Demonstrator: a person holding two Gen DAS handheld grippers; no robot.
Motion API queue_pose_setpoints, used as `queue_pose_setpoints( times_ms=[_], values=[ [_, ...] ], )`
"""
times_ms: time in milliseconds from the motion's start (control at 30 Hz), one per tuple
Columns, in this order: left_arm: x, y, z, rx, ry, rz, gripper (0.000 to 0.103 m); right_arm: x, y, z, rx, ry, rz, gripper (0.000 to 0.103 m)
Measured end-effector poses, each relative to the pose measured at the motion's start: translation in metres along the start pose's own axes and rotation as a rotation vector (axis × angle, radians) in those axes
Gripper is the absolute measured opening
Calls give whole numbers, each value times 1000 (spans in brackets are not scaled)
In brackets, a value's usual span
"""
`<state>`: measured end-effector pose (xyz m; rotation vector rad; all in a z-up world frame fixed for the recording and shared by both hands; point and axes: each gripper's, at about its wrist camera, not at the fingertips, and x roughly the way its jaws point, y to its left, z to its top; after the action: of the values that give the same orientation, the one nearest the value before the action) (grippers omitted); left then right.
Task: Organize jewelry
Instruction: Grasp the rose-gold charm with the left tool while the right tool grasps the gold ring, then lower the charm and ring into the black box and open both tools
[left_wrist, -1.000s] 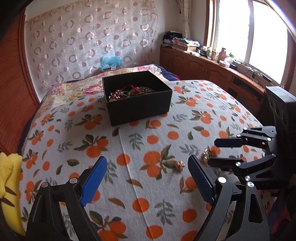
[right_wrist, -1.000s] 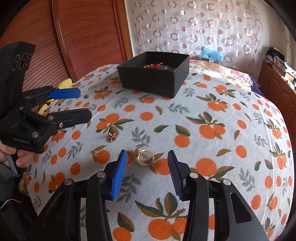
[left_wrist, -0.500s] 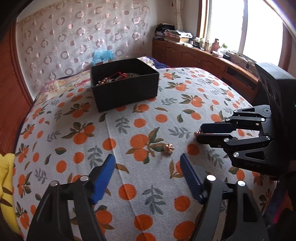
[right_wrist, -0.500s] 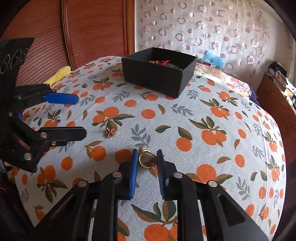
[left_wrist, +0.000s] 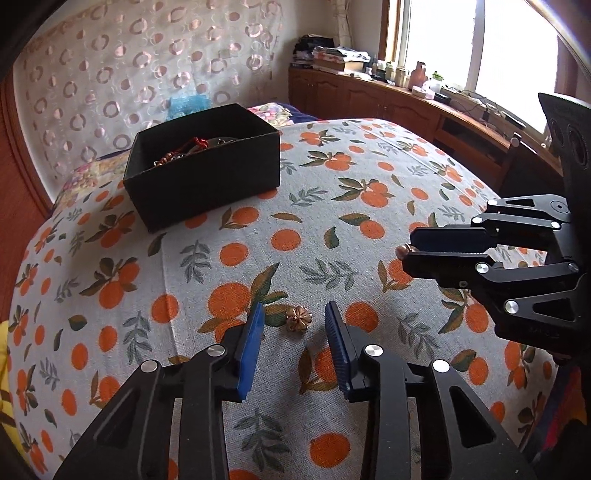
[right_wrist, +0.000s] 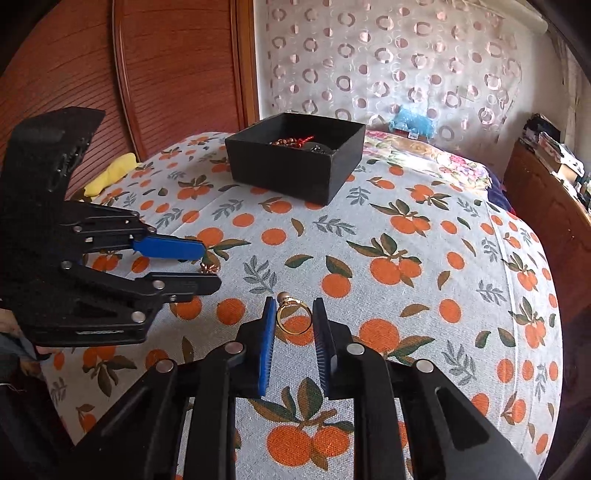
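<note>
A black jewelry box (left_wrist: 207, 162) with beads and a red cord inside stands at the far side of the bed; it also shows in the right wrist view (right_wrist: 295, 162). My right gripper (right_wrist: 294, 314) is shut on a gold ring (right_wrist: 293, 319) with a bead on top, and seems lifted off the cloth; it appears in the left wrist view (left_wrist: 410, 249) at right. My left gripper (left_wrist: 294, 325) is open with its fingers either side of a small copper flower-shaped piece (left_wrist: 298, 319) that lies on the cloth.
The bed is covered by an orange-print cloth (left_wrist: 332, 206). A wooden headboard (right_wrist: 177, 74) stands at left, a yellow cloth (right_wrist: 110, 171) at the bed's edge. A wooden cabinet (left_wrist: 388, 99) with clutter runs under the window.
My right gripper has closed on the gold ring and lifted a little. My left gripper has moved in around the copper piece and narrowed its opening.
</note>
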<state>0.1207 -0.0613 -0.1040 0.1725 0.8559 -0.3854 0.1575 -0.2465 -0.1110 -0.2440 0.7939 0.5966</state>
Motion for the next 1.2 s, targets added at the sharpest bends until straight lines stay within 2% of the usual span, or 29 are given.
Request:
queue_pose_setpoints(
  times_ms=[67, 133, 533, 800, 1200],
  values=[
    [0, -1, -1, 10, -5, 18, 28, 0, 0, -1, 0, 0, -1, 22],
    [0, -3, -1, 18, -9, 19, 14, -1, 0, -1, -2, -2, 0, 22],
    [-17, 13, 16, -29, -68, 22, 14, 1, -6, 17, -8, -21, 25, 22],
    [-30, 38, 40, -70, -121, 45, 14, 3, -14, 51, -26, -65, 47, 22],
    [-31, 71, 65, -117, -154, 59, 14, 27, -19, 100, -62, -93, 76, 22]
  ],
)
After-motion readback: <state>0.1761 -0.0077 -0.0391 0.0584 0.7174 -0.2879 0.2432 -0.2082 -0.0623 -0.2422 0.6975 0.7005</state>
